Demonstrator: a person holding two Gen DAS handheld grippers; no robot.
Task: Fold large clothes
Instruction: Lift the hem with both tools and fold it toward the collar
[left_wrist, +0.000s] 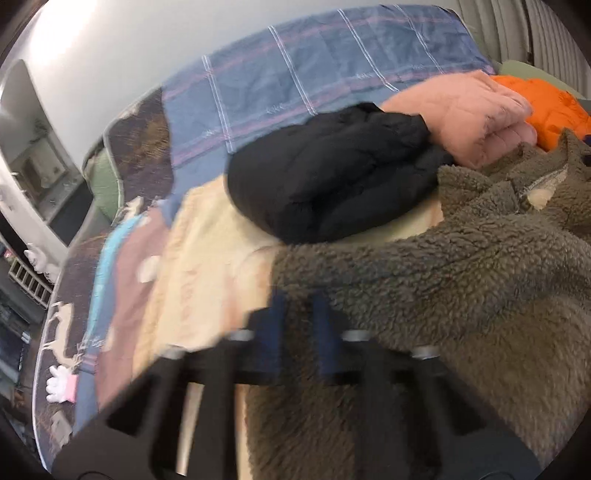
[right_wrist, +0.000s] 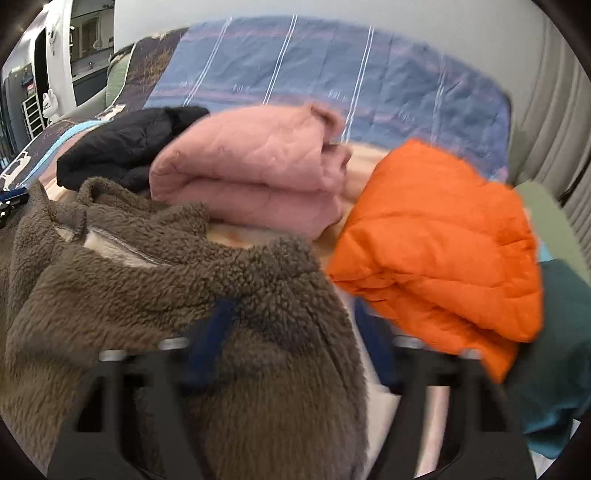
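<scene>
A brown fleece jacket (left_wrist: 424, 277) lies rumpled on the bed, its collar and pale lining showing in the right wrist view (right_wrist: 147, 288). My left gripper (left_wrist: 301, 317) is at the jacket's left edge, its blue fingers (left_wrist: 280, 314) close together and pinching fleece. My right gripper (right_wrist: 295, 336) straddles the jacket's right edge; its fingers (right_wrist: 218, 332) stand wide apart with fleece lying between them. The frames are motion-blurred.
Folded jackets sit behind the fleece: black (left_wrist: 325, 177), pink (right_wrist: 251, 173), orange (right_wrist: 443, 236). A cream blanket (left_wrist: 199, 258) and blue plaid quilt (right_wrist: 332, 74) cover the bed. A teal cloth (right_wrist: 554, 350) lies at right. The bed's left edge (left_wrist: 55, 332) drops toward furniture.
</scene>
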